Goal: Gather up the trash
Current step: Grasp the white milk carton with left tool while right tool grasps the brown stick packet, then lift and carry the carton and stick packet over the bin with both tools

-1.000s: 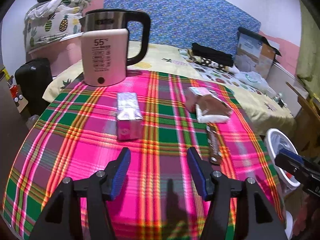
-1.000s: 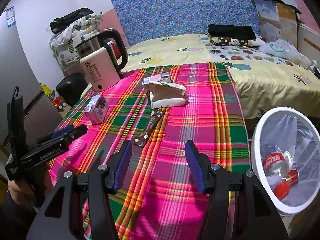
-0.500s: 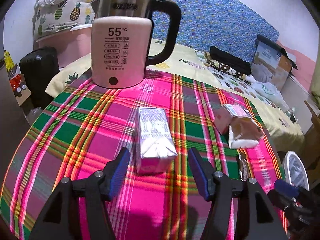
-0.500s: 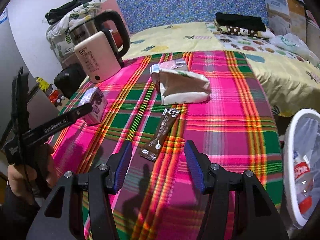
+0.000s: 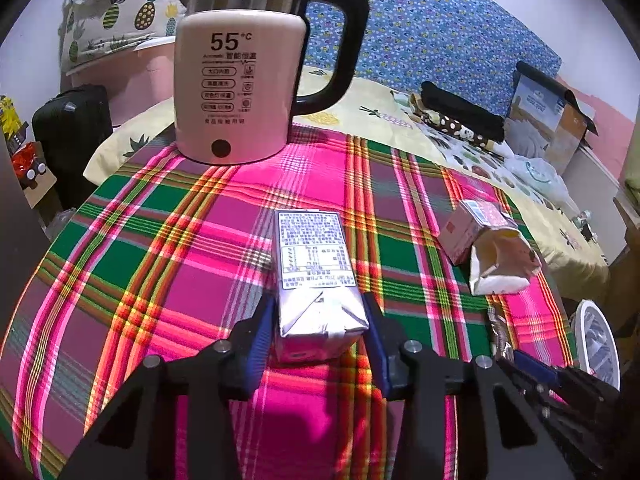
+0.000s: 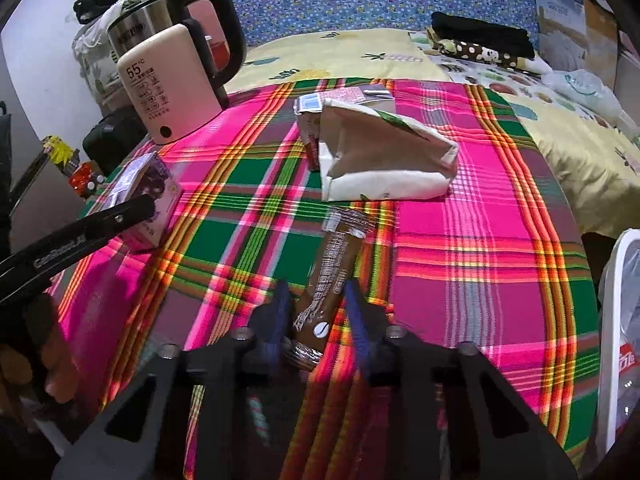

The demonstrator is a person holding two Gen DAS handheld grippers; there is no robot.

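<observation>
We are bracketing trash on the table: left tool spread around the drink carton, right tool spread around the brown wrapper. Next, we judge, closing both, then carrying to the bin.

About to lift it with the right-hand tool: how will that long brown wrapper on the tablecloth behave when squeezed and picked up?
The brown wrapper looks thin and crinkled, so it will likely be floppy and droop beyond the right gripper. It lies flat and looks empty, so probably very light. Its glossy surface may slip unless the jaws close fully.
</observation>
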